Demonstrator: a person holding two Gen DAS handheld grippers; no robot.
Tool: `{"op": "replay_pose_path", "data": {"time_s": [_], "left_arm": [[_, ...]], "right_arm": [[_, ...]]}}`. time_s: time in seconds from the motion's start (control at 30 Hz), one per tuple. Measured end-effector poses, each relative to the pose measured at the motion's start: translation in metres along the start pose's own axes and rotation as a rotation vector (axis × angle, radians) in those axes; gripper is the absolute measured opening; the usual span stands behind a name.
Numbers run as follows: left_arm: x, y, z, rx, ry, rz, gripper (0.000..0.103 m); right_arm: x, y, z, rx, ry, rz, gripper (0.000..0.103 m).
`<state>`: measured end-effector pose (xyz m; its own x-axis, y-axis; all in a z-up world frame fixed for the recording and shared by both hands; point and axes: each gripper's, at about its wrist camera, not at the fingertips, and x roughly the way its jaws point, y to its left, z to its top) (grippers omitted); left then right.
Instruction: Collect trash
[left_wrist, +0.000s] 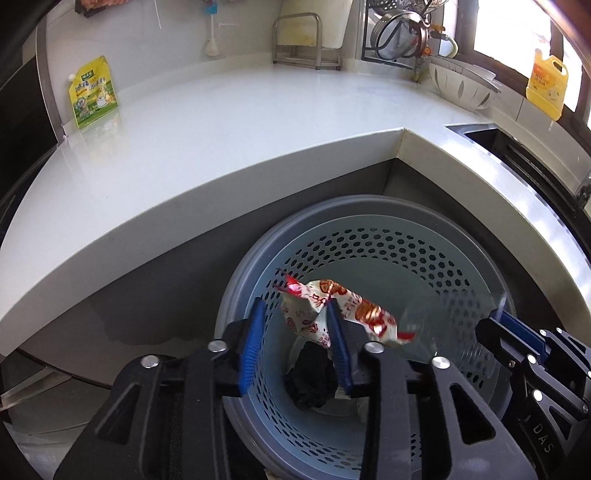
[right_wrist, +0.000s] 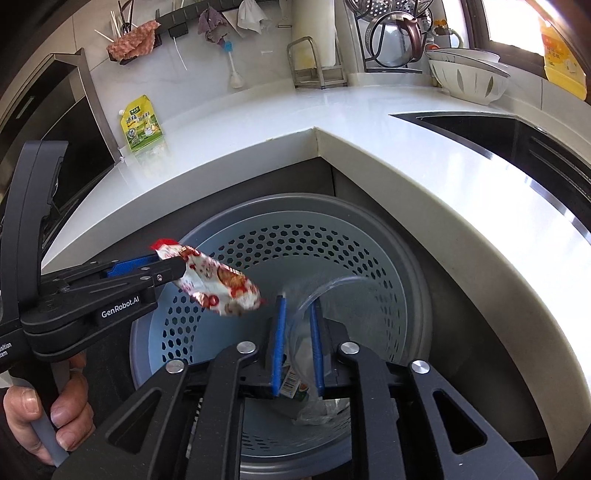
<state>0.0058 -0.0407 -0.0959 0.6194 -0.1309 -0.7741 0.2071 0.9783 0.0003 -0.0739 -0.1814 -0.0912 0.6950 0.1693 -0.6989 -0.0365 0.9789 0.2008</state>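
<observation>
Black linkage arms of both grippers fill the near edge of each wrist view, and both tools hang over a perforated pale blue bin that sits on the floor in the inner corner of a white countertop. Left gripper: its blue pads stand partly apart, and a red-and-white snack wrapper lies between and beyond them over the bin's mouth; it seems to touch the right-hand pad, though whether it is pinched I cannot tell. Right gripper: its jaws show a narrow gap, with a piece of clear plastic film arching between the pads and blurred, apparently loose. Down in the bin lie a black crumpled lump and a small printed packet. At the far left of the counter stands a yellow-green pouch; at the far right sit a white colander and a yellow bottle. A hand grips the left tool's handle.
</observation>
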Motion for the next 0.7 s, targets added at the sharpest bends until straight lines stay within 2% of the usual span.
{"op": "replay_pose_path", "data": {"time_s": [0.03,0.07,0.23,0.43,0.53,0.7], "left_arm": [[-0.002,0.0,0.0,-0.001,-0.007,0.007,0.053],[-0.003,0.001,0.0,-0.004,-0.013,0.006,0.054],[-0.008,0.004,-0.002,-0.013,-0.015,0.005,0.054],[-0.016,0.008,-0.002,-0.019,-0.033,0.012,0.06],[-0.02,0.008,-0.002,-0.019,-0.043,0.022,0.067],[-0.026,0.01,-0.002,-0.024,-0.055,0.031,0.068]], "right_arm": [[-0.002,0.0,0.0,0.002,-0.007,0.001,0.03],[-0.004,0.0,0.0,0.003,-0.014,0.0,0.032],[-0.007,0.003,0.001,0.004,-0.022,-0.002,0.032],[-0.011,0.006,0.001,0.0,-0.028,0.0,0.032],[-0.013,0.008,0.002,-0.003,-0.034,0.0,0.032],[-0.019,0.01,0.003,-0.006,-0.048,-0.005,0.035]]}}
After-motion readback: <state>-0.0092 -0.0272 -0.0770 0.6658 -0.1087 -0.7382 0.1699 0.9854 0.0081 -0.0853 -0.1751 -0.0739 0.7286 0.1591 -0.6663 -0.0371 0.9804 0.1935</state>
